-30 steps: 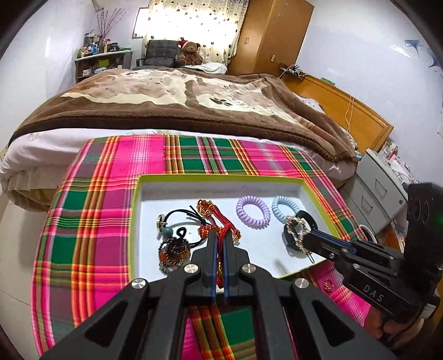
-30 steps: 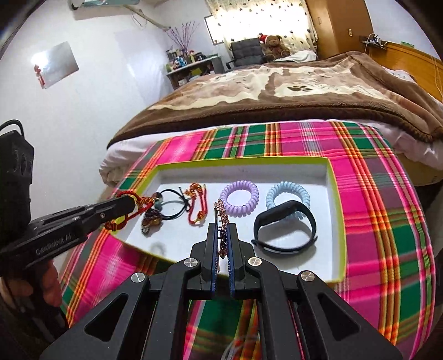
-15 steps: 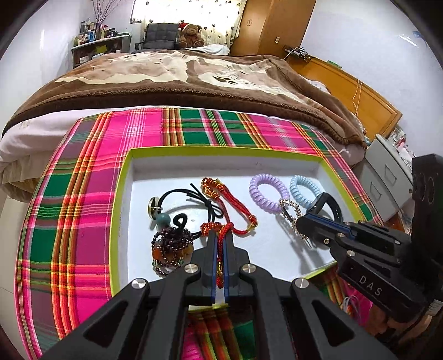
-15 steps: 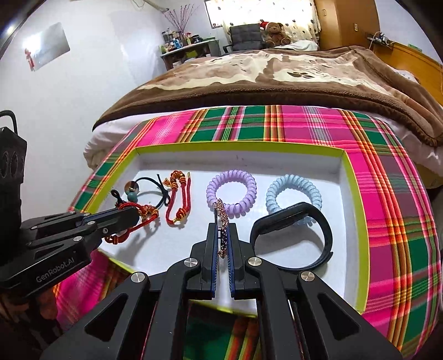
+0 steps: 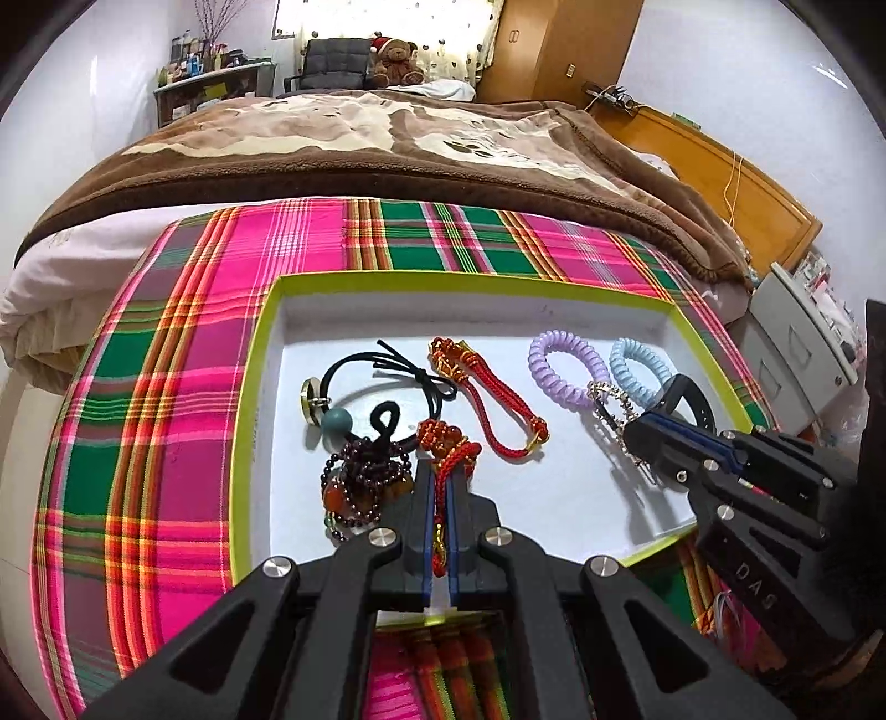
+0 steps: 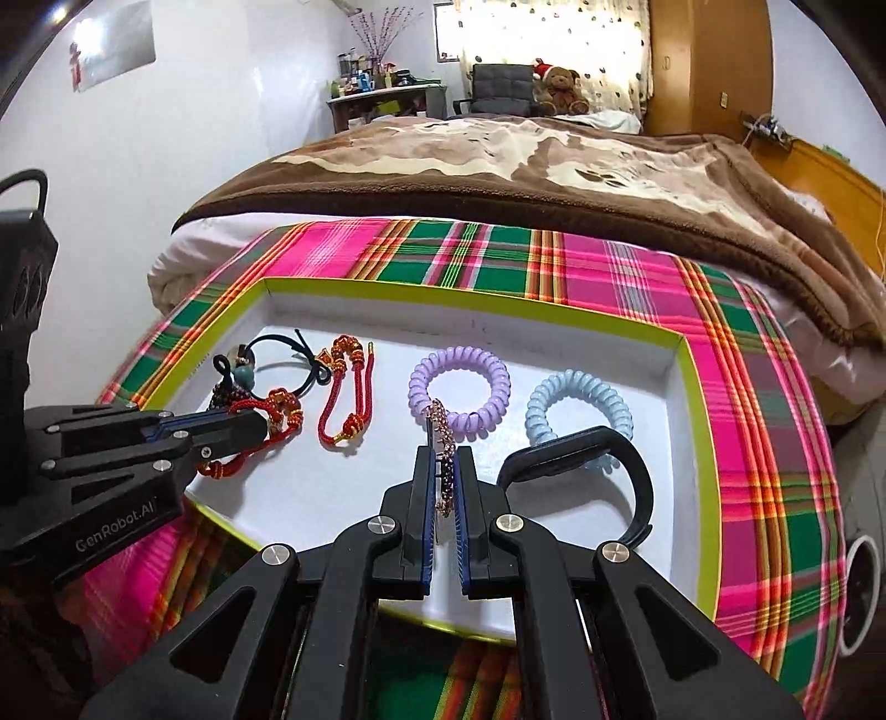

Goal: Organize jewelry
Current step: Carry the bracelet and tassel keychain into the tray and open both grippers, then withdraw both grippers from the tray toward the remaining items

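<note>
A white tray with a lime rim (image 5: 266, 315) (image 6: 684, 354) lies on a plaid cloth. My left gripper (image 5: 441, 476) (image 6: 260, 426) is shut on a red cord bracelet (image 5: 446, 448) (image 6: 277, 407) low over the tray's near left. My right gripper (image 6: 444, 459) (image 5: 637, 432) is shut on a beaded metal chain bracelet (image 6: 443, 437) (image 5: 609, 396), just before the purple coil band (image 6: 459, 387) (image 5: 559, 365). In the tray lie another red cord bracelet (image 5: 493, 399), a black cord necklace (image 5: 382, 371), a dark bead bracelet (image 5: 360, 482), a blue coil band (image 6: 576, 410) and a black wristband (image 6: 598, 465).
The plaid cloth (image 5: 183, 354) covers a table at the foot of a bed with a brown blanket (image 5: 387, 144). A grey drawer unit (image 5: 797, 354) stands at the right. A wooden wardrobe (image 5: 559, 50) and a chair with a teddy bear (image 5: 396, 58) are at the back.
Both grippers have moved forward and lower over the tray, each still holding its bracelet. The chain bracelet now hangs next to the purple coil band.
</note>
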Demonstrator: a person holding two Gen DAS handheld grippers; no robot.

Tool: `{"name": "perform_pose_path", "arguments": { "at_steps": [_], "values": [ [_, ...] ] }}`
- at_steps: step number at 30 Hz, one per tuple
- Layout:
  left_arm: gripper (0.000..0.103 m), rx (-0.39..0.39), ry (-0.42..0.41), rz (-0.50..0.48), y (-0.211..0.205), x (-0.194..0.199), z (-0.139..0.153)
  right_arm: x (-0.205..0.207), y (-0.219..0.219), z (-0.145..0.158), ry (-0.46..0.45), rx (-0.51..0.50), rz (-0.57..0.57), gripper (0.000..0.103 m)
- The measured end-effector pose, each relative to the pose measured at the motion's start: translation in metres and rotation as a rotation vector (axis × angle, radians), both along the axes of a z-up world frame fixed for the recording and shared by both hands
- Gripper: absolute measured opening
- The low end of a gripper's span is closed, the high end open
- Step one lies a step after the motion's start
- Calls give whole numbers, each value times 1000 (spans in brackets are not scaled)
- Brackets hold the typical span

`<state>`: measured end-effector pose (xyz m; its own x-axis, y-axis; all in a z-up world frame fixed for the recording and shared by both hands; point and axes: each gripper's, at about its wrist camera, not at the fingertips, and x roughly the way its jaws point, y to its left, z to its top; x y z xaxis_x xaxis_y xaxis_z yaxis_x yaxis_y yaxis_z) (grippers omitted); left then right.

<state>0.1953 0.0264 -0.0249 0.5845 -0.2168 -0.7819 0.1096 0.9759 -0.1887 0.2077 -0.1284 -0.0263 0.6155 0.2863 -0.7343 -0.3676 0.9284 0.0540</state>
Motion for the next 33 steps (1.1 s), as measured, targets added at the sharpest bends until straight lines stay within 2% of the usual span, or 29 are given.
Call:
{"name": "perform_pose_path", "arguments": {
  "at_steps": [4,9,12,13,14,16,18,22,33],
  "values": [
    [4,10,8,7,1,0,-1,-2,3,-1,-22,-35,1,6],
    [6,11,5,12,1,-1,0,-1,2,-2,-13,-14,-1,6],
    [16,12,4,20,2,-2,1,-1,-1,-1,2,11,-2,6],
    [24,8,1,21,3,-2,2,-1,-1,0,5,23,-1,6],
    [29,5,2,27,4,-2,2,-1,-2,0,7,29,-1,6],
    [30,11,-5,29,4,-3,4,0,-3,1,9,43,-5,7],
    [31,8,-2,28,4,-4,5,0,-4,2,10,51,-7,12],
    [32,16,-7,33,4,-6,7,-2,-5,5,5,59,-6,12],
    [43,19,-16,44,4,-17,15,-11,-11,13,-7,81,-28,13]
  ]
}}
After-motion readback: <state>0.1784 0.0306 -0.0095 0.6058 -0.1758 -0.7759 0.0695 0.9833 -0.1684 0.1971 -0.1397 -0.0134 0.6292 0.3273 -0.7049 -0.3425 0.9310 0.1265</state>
